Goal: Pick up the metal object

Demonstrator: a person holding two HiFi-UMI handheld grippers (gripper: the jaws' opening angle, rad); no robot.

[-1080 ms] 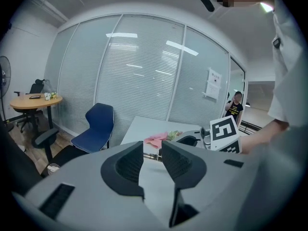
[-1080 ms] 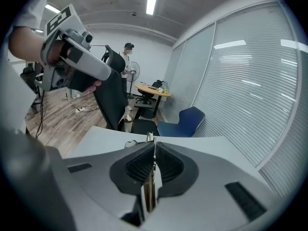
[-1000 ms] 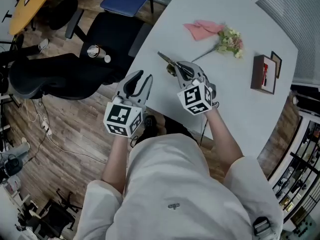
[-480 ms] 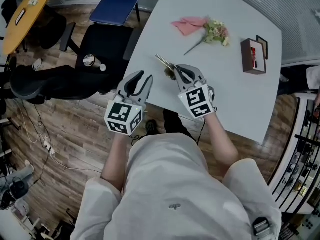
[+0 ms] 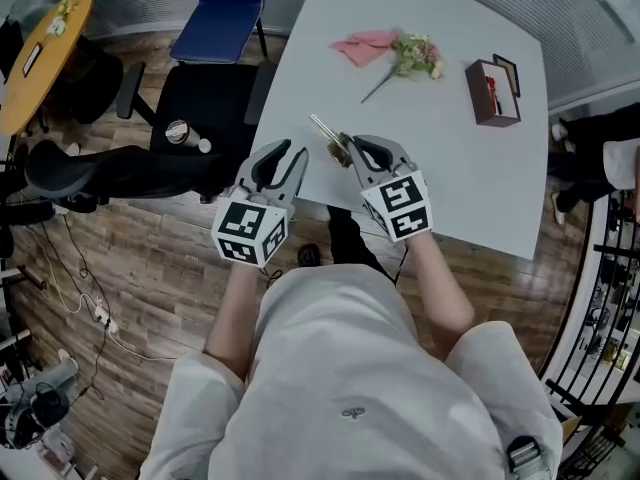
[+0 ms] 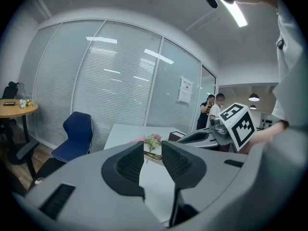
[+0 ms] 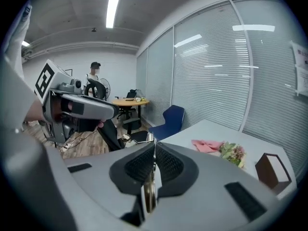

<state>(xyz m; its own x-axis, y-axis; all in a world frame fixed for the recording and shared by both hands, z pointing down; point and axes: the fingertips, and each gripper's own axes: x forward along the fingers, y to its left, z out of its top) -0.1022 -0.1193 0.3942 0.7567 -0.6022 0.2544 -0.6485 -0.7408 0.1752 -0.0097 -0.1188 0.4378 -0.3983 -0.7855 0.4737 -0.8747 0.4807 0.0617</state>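
A slim brass-coloured metal object is clamped edge-on between the jaws of my right gripper and pokes out to the upper left, above the near edge of the white table. In the right gripper view the metal object stands as a thin strip between the pads, and the right gripper is shut on it. My left gripper hovers just left of it, off the table's corner, open and holding nothing. Through the gap of the left gripper I see the metal object and the right gripper.
On the far half of the table lie a pink cloth, a small bunch of flowers and a brown open box. A black office chair, a blue chair and a round yellow table stand to the left. People stand at the right.
My right gripper has risen and rolled a little with the metal object still in it. The left gripper has drifted slightly upward alongside. The head camera has shifted, so the table sits higher in view.
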